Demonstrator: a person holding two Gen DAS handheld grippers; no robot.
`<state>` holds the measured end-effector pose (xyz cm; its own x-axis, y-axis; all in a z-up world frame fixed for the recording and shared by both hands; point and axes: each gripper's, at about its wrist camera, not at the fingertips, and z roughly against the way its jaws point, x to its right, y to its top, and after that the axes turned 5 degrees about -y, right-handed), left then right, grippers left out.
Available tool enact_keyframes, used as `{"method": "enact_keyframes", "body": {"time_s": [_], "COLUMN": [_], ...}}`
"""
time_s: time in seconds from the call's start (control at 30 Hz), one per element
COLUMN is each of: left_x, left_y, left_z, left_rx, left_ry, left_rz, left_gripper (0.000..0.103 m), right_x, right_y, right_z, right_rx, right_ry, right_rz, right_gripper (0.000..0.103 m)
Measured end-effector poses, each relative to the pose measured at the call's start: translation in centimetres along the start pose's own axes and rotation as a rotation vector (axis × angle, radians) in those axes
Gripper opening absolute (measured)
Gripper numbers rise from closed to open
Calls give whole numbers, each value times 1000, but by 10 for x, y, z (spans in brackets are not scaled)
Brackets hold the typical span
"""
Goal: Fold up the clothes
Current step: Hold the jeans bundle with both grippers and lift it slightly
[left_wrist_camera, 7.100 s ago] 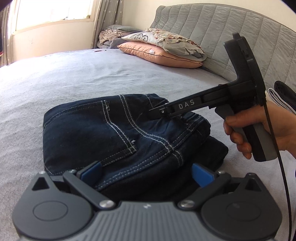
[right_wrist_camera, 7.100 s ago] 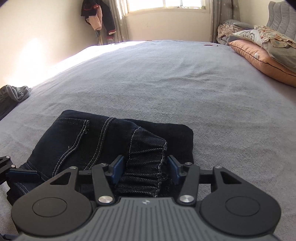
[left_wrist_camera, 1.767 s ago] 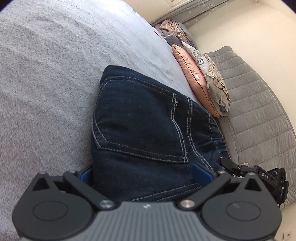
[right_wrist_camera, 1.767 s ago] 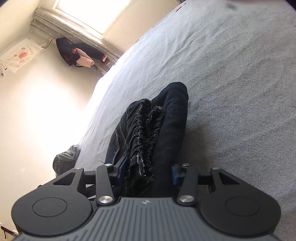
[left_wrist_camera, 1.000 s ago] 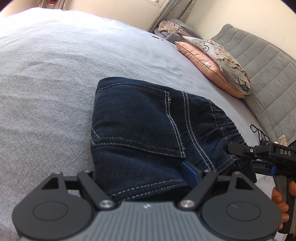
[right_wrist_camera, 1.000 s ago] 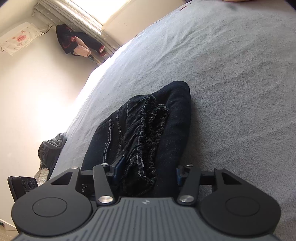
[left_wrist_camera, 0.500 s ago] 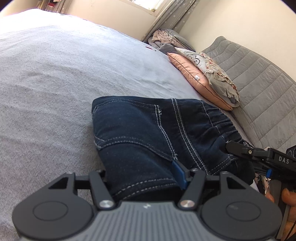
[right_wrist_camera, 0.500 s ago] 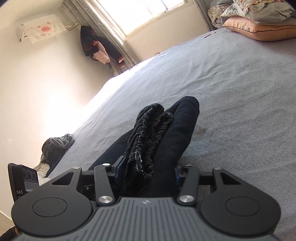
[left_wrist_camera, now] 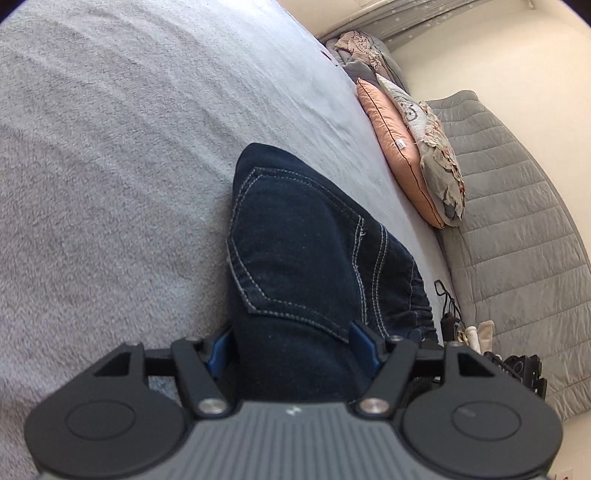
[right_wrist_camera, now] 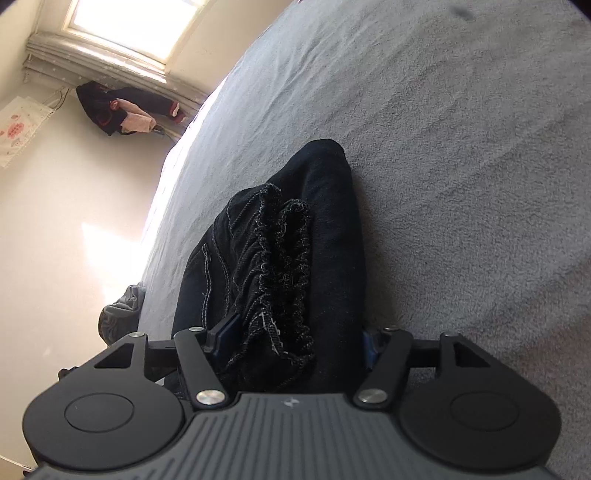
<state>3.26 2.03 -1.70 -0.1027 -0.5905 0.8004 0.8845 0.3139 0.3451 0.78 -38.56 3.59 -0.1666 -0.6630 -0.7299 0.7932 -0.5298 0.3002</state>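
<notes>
Left wrist view: I find the folded dark jeans (left_wrist_camera: 306, 258) lying on the grey bed (left_wrist_camera: 110, 166), back pocket uppermost. My left gripper (left_wrist_camera: 293, 349) straddles the near end of the bundle. Its blue fingers (left_wrist_camera: 364, 343) stand one on each side of the denim and are opening; the cloth fills the gap between them, and both pads sit against the fabric. Beyond the jeans I note a pink pillow (left_wrist_camera: 395, 147) with a patterned grey pillow (left_wrist_camera: 439, 170) on it, propped by the quilted grey headboard (left_wrist_camera: 517, 221).

Right wrist view: the same jeans (right_wrist_camera: 295, 266) show their gathered elastic waistband (right_wrist_camera: 280, 266) edge-on, the bundle lying on the bed (right_wrist_camera: 461, 147). My right gripper (right_wrist_camera: 295, 341) holds the waistband end between its fingers (right_wrist_camera: 225, 330), which are opening, with the stacked layers packed between them and touching both pads. At far left, a window (right_wrist_camera: 125, 26) and dark clothes hanging (right_wrist_camera: 122, 107) on the wall.
</notes>
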Motion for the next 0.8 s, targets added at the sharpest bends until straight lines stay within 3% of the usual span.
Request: {"method": "enact_keyframes", "body": {"time_s": [0.1, 0.3, 0.43, 0.6, 0.8], "left_x": [-2, 3, -2, 8, 4], "left_y": [-3, -5, -2, -3, 4], "left_z": [-6, -14, -16, -15, -3], "left_rx": [0, -5, 0, -1, 27], "left_ry": [-22, -44, -80, -77, -134], "left_rz": [12, -12, 19, -17, 31], "left_gripper": [69, 75, 73, 55, 51], "right_x": [-2, -1, -9, -30, -64], "right_y": [-1, 3, 0, -6, -11], "right_z": [-4, -17, -16, -11, 5], "right_rx": [3, -5, 26, 83, 159], "right_ry": [12, -2, -24, -46, -11], "right_rz": [-9, -34, -2, 107, 273], "right_gripper": [78, 80, 71, 55, 51]}}
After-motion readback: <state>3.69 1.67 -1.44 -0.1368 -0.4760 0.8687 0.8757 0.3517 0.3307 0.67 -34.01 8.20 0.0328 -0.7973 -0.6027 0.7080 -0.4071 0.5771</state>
